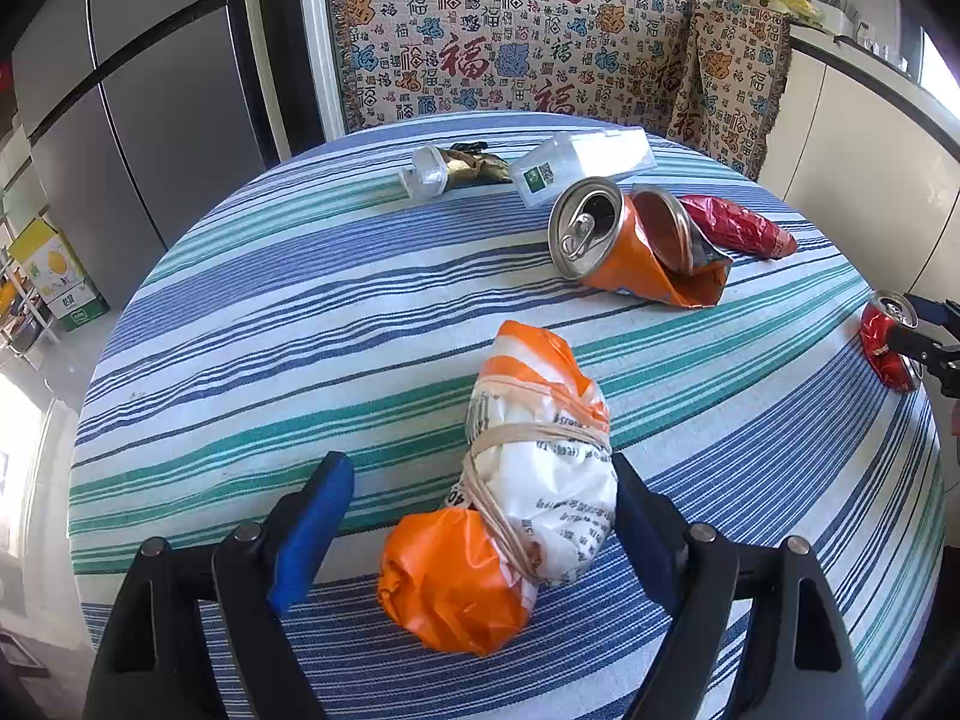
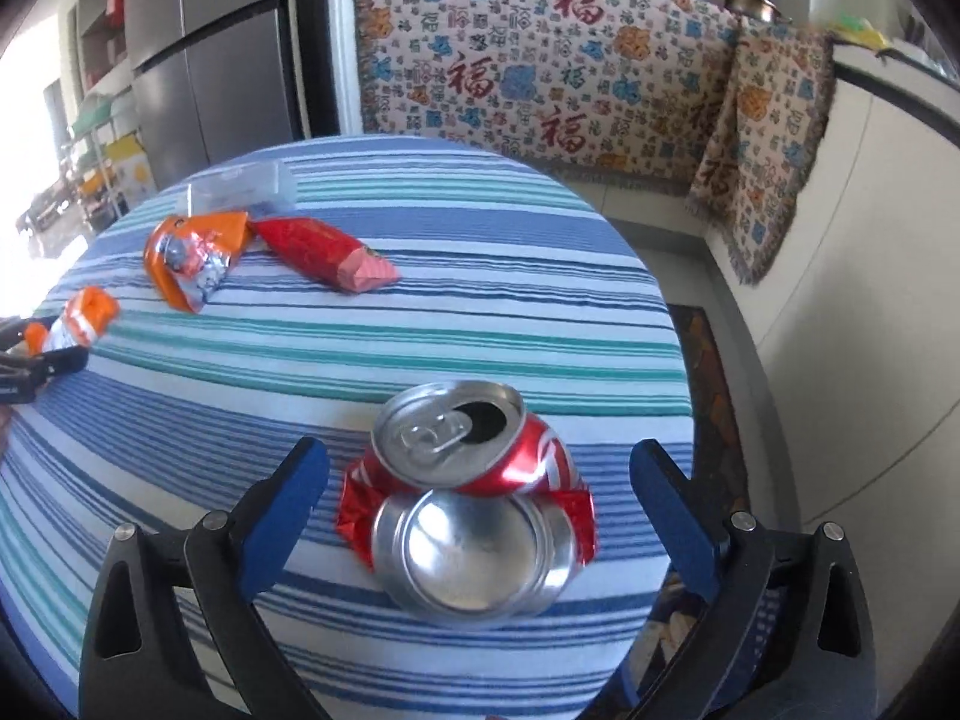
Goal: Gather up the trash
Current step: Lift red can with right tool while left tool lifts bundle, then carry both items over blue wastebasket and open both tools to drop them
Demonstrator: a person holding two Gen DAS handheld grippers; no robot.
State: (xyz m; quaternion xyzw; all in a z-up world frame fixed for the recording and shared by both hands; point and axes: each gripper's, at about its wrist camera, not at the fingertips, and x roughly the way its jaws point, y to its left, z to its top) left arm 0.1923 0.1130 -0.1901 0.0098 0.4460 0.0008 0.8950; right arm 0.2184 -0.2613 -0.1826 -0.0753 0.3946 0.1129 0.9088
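1. Straddling an orange-and-white bundle [image 1: 516,498] bound with rubber bands, the left gripper [image 1: 483,516] has its jaws spread. One finger touches or nearly touches the bundle's side and the other stands apart, so nothing is clamped yet; the placement suggests a pickup in preparation.
2. Right gripper [image 2: 480,498]: released, with fingers wide either side of a crushed red can [image 2: 474,510] near the table edge. Neither pad touches it.
3. Striped tablecloth [image 1: 300,312]: carries all trash, still uncollected.
4. Also on the cloth are a crushed orange can [image 1: 624,240], a red wrapper [image 1: 738,228], a clear plastic box [image 1: 582,165] and a gold wrapper [image 1: 474,167].
5. Left view only: the gold wrapper and the orange can's open top.
6. Right view only: the red can's dented base and the floor beyond the table's rim.
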